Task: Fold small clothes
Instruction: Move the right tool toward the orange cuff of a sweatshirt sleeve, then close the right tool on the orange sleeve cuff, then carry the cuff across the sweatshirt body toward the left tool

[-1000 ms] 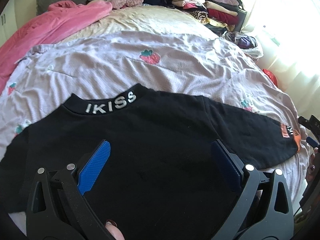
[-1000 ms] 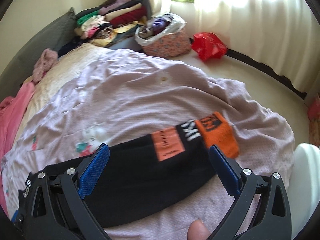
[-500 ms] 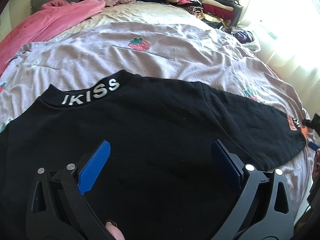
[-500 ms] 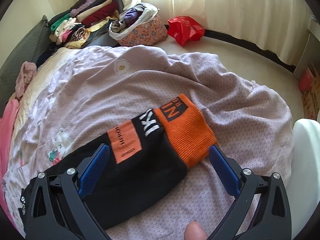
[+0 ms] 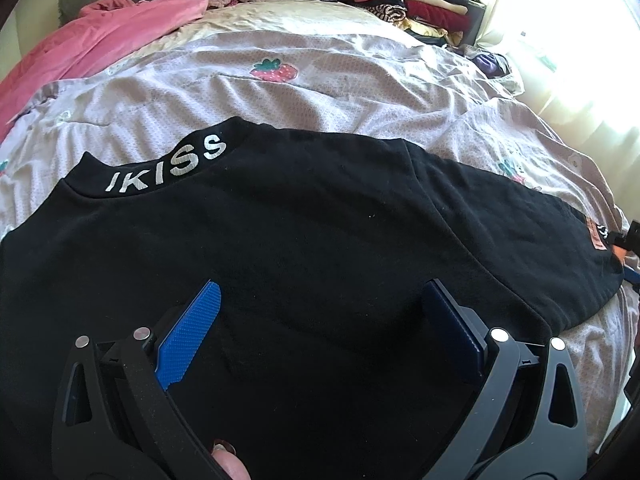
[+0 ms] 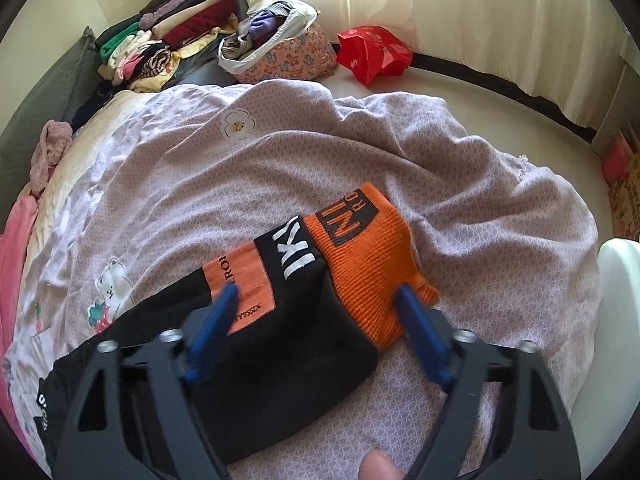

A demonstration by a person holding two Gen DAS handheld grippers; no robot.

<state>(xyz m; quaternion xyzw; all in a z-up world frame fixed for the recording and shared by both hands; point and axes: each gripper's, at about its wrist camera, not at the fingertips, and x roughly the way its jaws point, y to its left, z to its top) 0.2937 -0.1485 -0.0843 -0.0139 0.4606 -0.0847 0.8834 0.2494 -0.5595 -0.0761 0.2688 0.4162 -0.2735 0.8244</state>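
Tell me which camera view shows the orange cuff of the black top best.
The right wrist view: the orange cuff lies close and central, with its ribbing and black lettering readable. The left wrist view catches only a sliver of the orange cuff at the far right edge, too small for detail.

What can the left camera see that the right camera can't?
Only the left wrist view shows the IKISS collar, a strawberry patch and the pink blanket. Only the right wrist view shows the orange cuff, a red bag and a flower patch. Both show the black top on the lilac cover and the clothes pile.
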